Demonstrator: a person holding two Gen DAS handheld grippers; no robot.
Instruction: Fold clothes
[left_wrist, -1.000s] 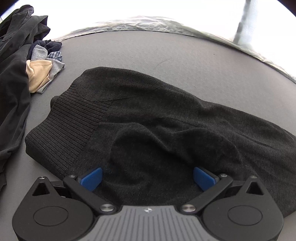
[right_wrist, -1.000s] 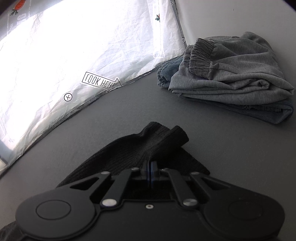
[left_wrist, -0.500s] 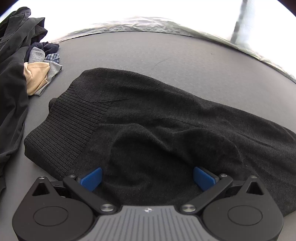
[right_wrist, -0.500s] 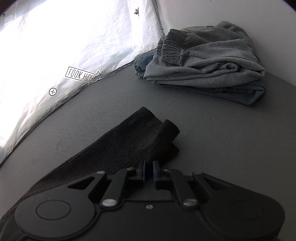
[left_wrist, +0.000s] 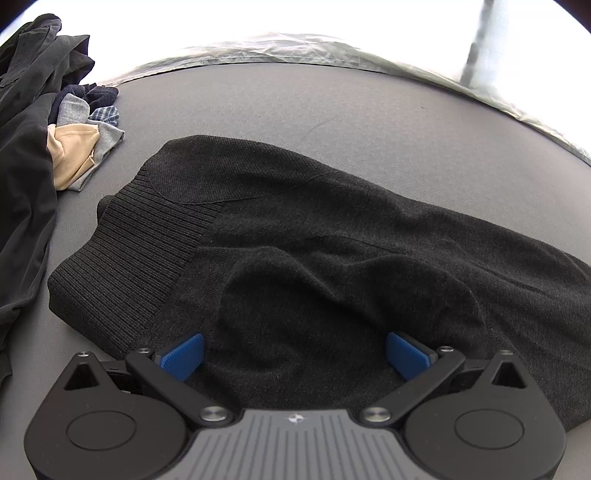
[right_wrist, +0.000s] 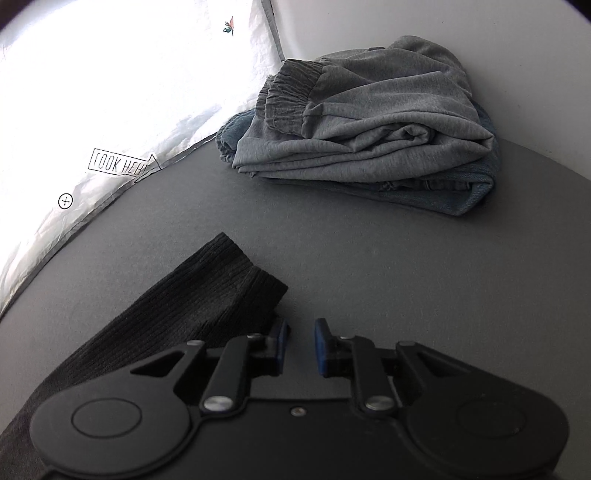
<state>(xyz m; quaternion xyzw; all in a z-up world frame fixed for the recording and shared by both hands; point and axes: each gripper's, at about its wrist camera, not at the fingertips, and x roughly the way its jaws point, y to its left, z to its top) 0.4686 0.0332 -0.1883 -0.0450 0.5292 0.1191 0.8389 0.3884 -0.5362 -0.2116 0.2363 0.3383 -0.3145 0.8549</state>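
Charcoal knit, a dark sweater (left_wrist: 332, 258) is lying spread across the grey bench (left_wrist: 369, 110), its ribbed hem (left_wrist: 122, 266) pointing toward the left side of the left wrist view. One ribbed cuff (right_wrist: 221, 280) of its sleeve is resting flat on the bench in the right wrist view, just to the left of the right gripper (right_wrist: 300, 341).

Hovering over the body of the sweater, the left gripper (left_wrist: 293, 350) is holding its blue fingers (left_wrist: 183, 350) wide apart, with knit fabric showing between them but nothing pinched. The right gripper's fingers (right_wrist: 320, 343) are standing slightly apart after having just been opening and then narrowing a little; bare bench is showing in the gap, and the cuff is lying beside the left finger, not clamped.

Farther out, a folded stack of grey sweatpants (right_wrist: 362, 118) sitting on blue jeans (right_wrist: 461, 188) is resting near the far edge of the bench, well apart from the cuff. On the opposite side, a heap of unfolded clothes (left_wrist: 74, 122) is lying beside the hem, with black garments (left_wrist: 22, 166) draping next to it. A white crinkled sheet (right_wrist: 129, 92) printed with a small label is bordering the bench.
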